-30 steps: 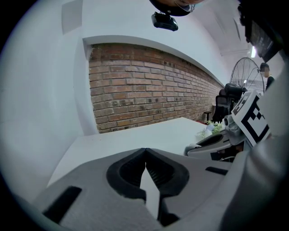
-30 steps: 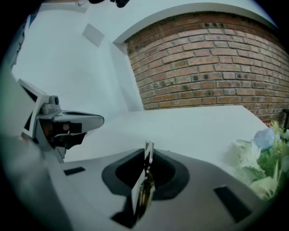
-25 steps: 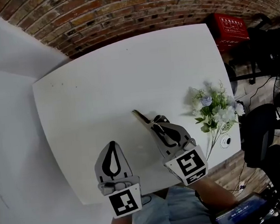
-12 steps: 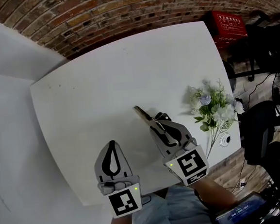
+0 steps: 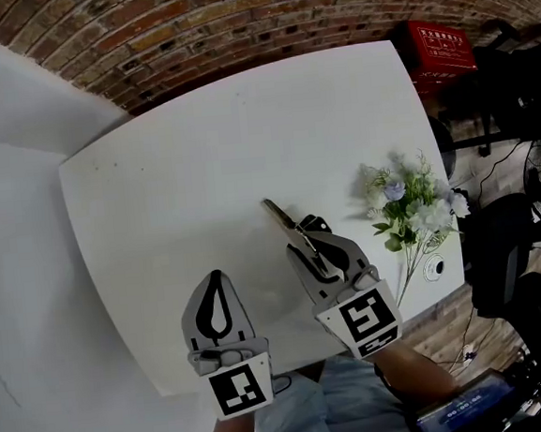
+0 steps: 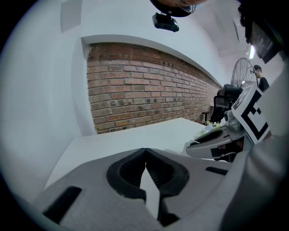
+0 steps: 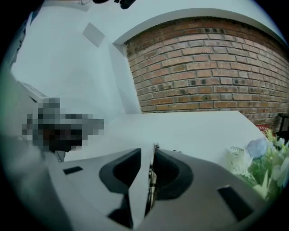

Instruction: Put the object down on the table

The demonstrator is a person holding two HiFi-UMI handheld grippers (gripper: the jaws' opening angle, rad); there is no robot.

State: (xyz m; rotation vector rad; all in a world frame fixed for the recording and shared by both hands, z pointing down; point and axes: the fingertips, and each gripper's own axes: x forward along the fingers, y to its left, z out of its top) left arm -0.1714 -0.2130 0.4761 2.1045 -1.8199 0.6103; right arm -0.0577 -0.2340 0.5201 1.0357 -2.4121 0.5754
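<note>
Right gripper (image 5: 309, 246): jaws opening. Its own view shows a strip of daylight between the left jaw and a slim metal tool (image 7: 154, 168), which lies against the right jaw's pad. Pads no longer pinch it from both sides, so I judge this a release, not a carry.

Tool, head view (image 5: 280, 217): thin tan blade pointing away from the person toward mid-table, with a dark looped part back at the jaw tips. Possibly shears; too small to be sure. It lies low over the white table (image 5: 201, 169) with its shadow tight beside it. Resting on the surface or just above: cannot tell. The low, nearly flat angle suits a gentle set-down, since the tip has little way to fall.

Left gripper (image 5: 216, 279): near the table's front edge, just left of the right one. Tips together in its own view (image 6: 145, 151), nothing between them. Parked out of the way, I judge; this job needs one gripper.

Farther out: bunch of pale artificial flowers (image 5: 411, 209) to the tool's right, near but apart, so the drop spot is bare table. Beyond the table: brick wall (image 5: 235, 25) and a red box (image 5: 439, 50) past the far right corner.

Task nearly done, pending the jaws clearing the tool.
</note>
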